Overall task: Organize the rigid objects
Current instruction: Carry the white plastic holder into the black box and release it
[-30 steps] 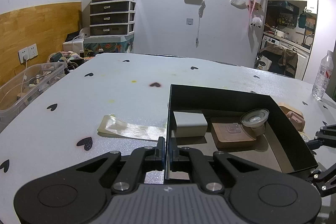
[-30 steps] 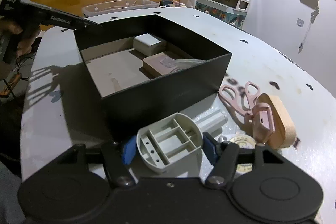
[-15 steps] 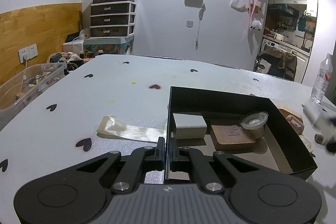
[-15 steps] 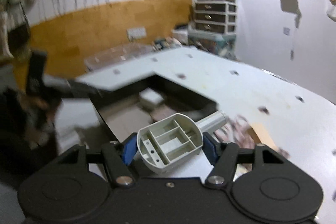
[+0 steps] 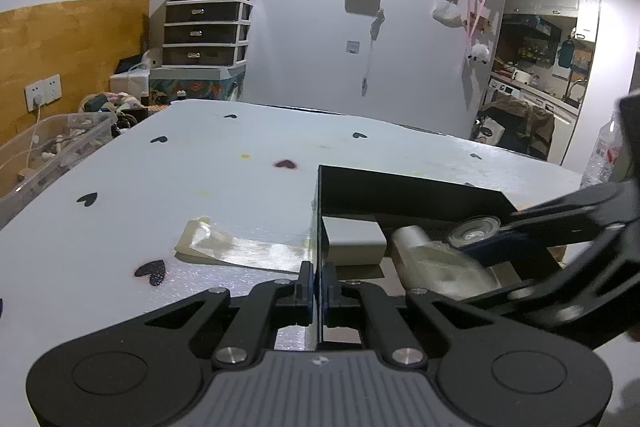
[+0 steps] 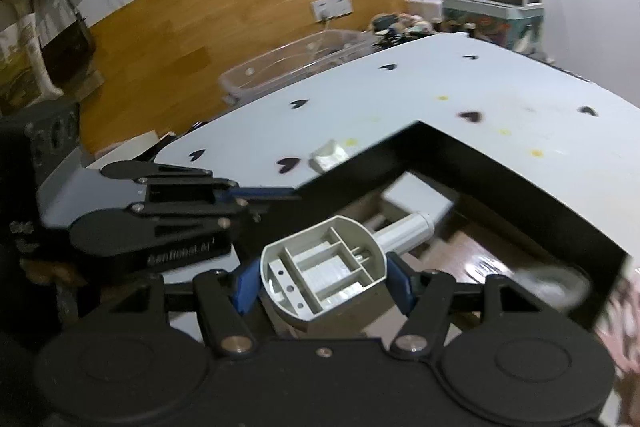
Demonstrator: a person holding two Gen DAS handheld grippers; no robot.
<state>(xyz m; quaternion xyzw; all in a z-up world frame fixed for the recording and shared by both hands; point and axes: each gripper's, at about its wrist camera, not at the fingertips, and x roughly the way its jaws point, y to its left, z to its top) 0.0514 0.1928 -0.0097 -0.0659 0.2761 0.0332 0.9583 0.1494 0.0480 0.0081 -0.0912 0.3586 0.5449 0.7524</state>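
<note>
A black open box stands on the white table. My left gripper is shut on the box's near-left wall and also shows in the right wrist view. My right gripper is shut on a grey ribbed plastic part with a tube end and holds it over the box's inside; it shows blurred in the left wrist view. Inside the box lie a grey block, a round clear-topped piece and a brown pad.
A flat clear plastic wrapper lies on the table left of the box. A clear storage bin stands off the table's left edge. A water bottle stands at the far right. Pink items lie right of the box.
My right gripper has lifted the grey part off the table beside the box and carried it over the box's inside. My left gripper has stayed clamped on the box wall.
</note>
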